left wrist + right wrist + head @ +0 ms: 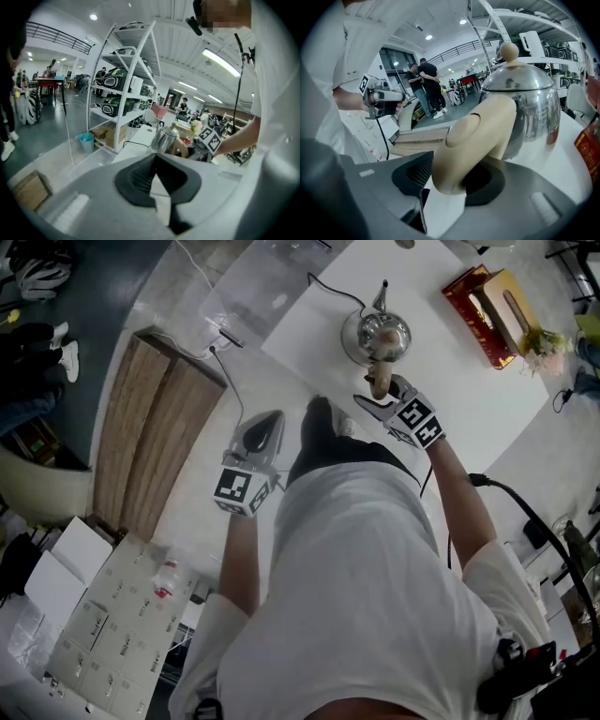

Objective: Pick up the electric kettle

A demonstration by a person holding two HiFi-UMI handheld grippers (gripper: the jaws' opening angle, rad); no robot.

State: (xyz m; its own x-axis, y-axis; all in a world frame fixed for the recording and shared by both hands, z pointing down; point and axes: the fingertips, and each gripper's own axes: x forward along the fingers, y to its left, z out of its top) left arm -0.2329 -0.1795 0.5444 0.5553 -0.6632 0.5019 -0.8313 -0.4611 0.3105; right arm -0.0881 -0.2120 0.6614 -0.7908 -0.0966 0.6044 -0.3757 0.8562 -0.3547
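Note:
A shiny steel electric kettle [380, 334] stands on the white table [450, 390], its beige handle [380, 379] pointing toward me. My right gripper [377, 401] is at that handle. In the right gripper view the handle [473, 145] fills the gap between the wide-set jaws, both pads against it, with the kettle body [520, 108] just beyond. My left gripper [262, 427] hangs left of the table over the floor, its jaws [154, 157] meeting at the tips with nothing between them. The kettle [165, 138] shows small ahead of it.
A red box [473, 301] and a tan box [511, 306] lie at the table's far right, by flowers [544, 348]. The kettle's cord [328, 287] runs back. A wooden bench [155, 427] stands left. A white shelf rack [126, 79] rises beyond the table.

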